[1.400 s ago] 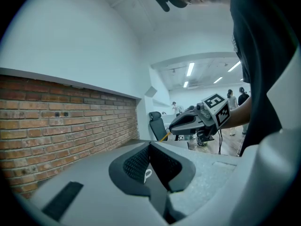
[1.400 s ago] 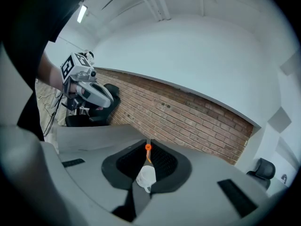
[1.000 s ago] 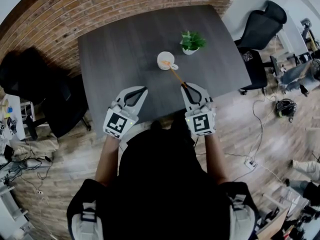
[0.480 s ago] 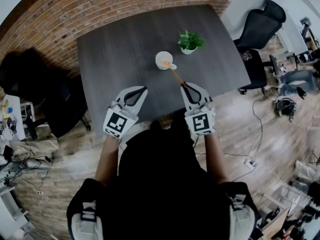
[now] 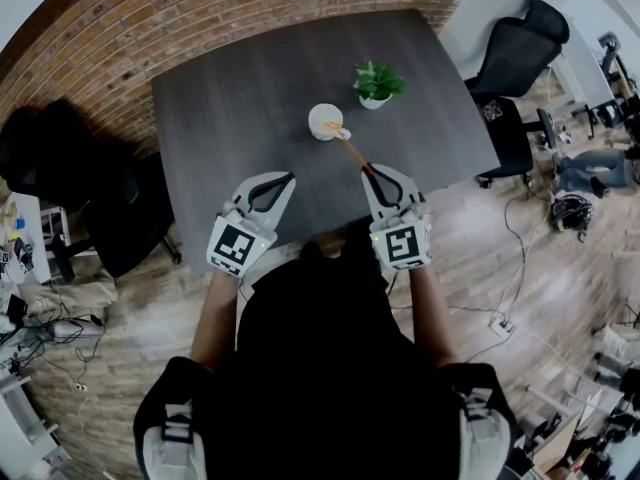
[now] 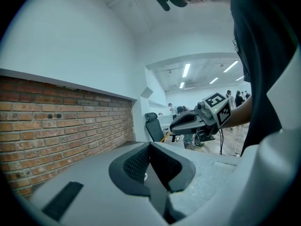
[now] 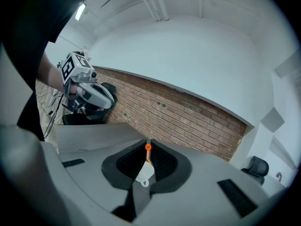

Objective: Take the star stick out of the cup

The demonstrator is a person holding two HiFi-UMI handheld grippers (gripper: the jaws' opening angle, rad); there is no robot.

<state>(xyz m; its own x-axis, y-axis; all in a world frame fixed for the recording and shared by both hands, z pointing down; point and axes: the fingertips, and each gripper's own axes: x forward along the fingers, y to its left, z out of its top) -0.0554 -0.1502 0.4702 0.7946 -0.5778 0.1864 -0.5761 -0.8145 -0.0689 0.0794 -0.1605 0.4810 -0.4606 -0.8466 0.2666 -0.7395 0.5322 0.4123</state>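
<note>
A white cup point(image 5: 325, 120) stands on the dark table point(image 5: 230, 98), with a thin wooden star stick point(image 5: 352, 150) leaning out of it toward me; its orange star end point(image 5: 333, 128) rests at the cup's mouth. My right gripper point(image 5: 368, 170) is shut on the stick's near end. In the right gripper view the jaws point(image 7: 147, 142) meet on the stick, and the orange star point(image 7: 148, 147) and cup point(image 7: 145, 174) show between them. My left gripper point(image 5: 291, 176) hovers over the table's near edge, shut and holding nothing, its closed tips point(image 6: 150, 145) seen in the left gripper view.
A small potted plant point(image 5: 378, 83) stands just right of and behind the cup. A brick wall runs behind the table. A black office chair point(image 5: 520, 53) is at the right and a dark seat point(image 5: 60, 168) at the left. Cables lie on the wooden floor point(image 5: 520, 268).
Both grippers hold the same pose. The cup and plant shift a few pixels left in the view, likely from head motion.
</note>
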